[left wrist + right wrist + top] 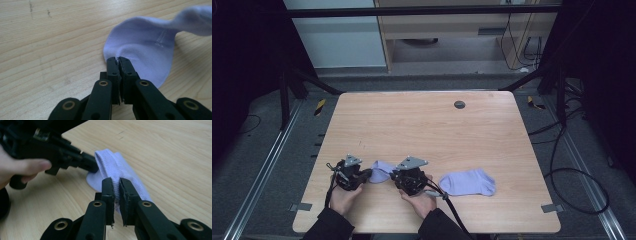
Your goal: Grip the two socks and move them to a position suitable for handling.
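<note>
A lavender sock [381,171] is held between my two grippers near the table's front left. My left gripper [368,174] is shut on one edge of it; the left gripper view shows the jaws [118,60] pinching the cloth [145,47], which lies partly on the wood and rises to the right. My right gripper [394,175] is shut on the other end, and in the right gripper view its jaws [115,182] squeeze a ribbed fold of the sock [112,165], with the left gripper [90,166] beyond it. A second lavender sock [468,182] lies flat to the right.
The wooden table [422,125] carries a small dark round cap [459,104] near its far edge. A cable [452,207] trails from the right gripper toward the front edge. Black frame legs and floor cables [572,170] surround the table.
</note>
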{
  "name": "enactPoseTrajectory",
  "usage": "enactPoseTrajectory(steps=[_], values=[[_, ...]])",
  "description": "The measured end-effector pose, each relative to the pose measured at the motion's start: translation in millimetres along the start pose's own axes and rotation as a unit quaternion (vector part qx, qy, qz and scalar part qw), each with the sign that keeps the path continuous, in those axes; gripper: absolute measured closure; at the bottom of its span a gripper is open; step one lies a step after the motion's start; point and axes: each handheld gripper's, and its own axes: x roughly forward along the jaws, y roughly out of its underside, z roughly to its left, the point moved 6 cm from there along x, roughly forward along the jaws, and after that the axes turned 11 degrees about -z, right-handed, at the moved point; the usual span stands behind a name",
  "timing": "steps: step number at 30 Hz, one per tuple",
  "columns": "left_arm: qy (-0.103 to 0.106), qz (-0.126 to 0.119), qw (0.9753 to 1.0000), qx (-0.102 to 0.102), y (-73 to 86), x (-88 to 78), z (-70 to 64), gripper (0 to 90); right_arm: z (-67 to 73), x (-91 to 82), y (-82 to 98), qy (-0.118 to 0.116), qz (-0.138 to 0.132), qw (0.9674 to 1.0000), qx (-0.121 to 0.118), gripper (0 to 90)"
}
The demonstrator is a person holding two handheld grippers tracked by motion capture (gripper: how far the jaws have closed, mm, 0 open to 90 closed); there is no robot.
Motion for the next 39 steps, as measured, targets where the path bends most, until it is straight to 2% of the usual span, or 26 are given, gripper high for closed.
enactPoseTrajectory(steps=[4, 5, 6, 8, 10, 14, 16, 20, 22, 25, 26, 27, 29, 32, 39], values=[[0.002, 0.006, 0.9998, 0.018, 0.6, -3.6, -5.0, 87.0, -9.6, 2.3, -7.4, 0.030, -0.007, 0.9995, 0.006, 82.7], [0.002, 0.006, 0.9998, 0.018, 0.6, -3.6, -5.0, 87.0, -9.6, 2.3, -7.4, 0.030, -0.007, 0.9995, 0.006, 82.7], [0.002, 0.009, 0.9997, 0.021, 1.1, -4.1, -5.3, 87.0, -14.9, 5.1, -9.0, 0.046, -0.007, 0.9989, 0.010, 82.5], [0.002, 0.012, 0.9996, 0.025, 1.9, -4.5, -5.5, 87.0, -20.5, 9.5, -10.2, 0.060, -0.008, 0.9980, 0.019, 82.3], [0.002, 0.016, 0.9995, 0.028, 2.5, -4.8, -4.5, 87.0, -28.8, 17.6, -12.0, 0.083, -0.006, 0.9964, 0.013, 82.1], [0.001, 0.016, 0.9995, 0.027, 2.3, -4.7, -3.4, 87.0, -41.7, 27.1, -12.1, 0.116, 0.008, 0.9932, 0.000, 81.5], [-0.001, 0.015, 0.9995, 0.027, 2.2, -4.7, -2.8, 87.0, -48.4, 30.2, -11.3, 0.129, 0.015, 0.9915, 0.001, 80.5], [-0.007, 0.014, 0.9997, 0.021, 2.6, -4.3, -0.7, 85.8, -63.2, 30.8, -12.2, 0.154, 0.024, 0.9877, -0.012, 71.6], [-0.008, 0.009, 0.9998, 0.013, 2.6, -4.5, 0.3, 82.2, -69.2, 28.3, -15.1, 0.164, 0.022, 0.9861, -0.017, 67.3], [-0.015, 0.000, 0.9999, 0.004, 1.4, -6.1, 2.0, 72.1, -75.6, 23.8, -19.4, 0.168, 0.020, 0.9855, -0.014, 64.2], [-0.020, -0.008, 0.9998, 0.000, 0.0, -8.5, 3.4, 72.1, -78.6, 21.4, -21.9, 0.169, 0.016, 0.9855, -0.013, 63.4], [-0.026, -0.016, 0.9995, -0.006, -1.1, -11.2, 4.3, 66.2, -82.5, 18.2, -23.2, 0.162, 0.021, 0.9866, -0.003, 61.7], [-0.030, -0.019, 0.9993, -0.012, -0.9, -13.2, 4.4, 63.2, -83.8, 19.0, -20.3, 0.155, 0.031, 0.9875, -0.001, 61.1], [-0.034, -0.011, 0.9992, -0.015, 2.1, -14.0, 3.4, 62.5, -85.1, 25.4, -9.9, 0.140, 0.054, 0.9887, 0.004, 61.1], [-0.038, 0.003, 0.9991, -0.017, 6.0, -9.2, 0.7, 66.1, -88.8, 38.0, 8.8, 0.134, 0.086, 0.9872, 0.005, 64.9]])
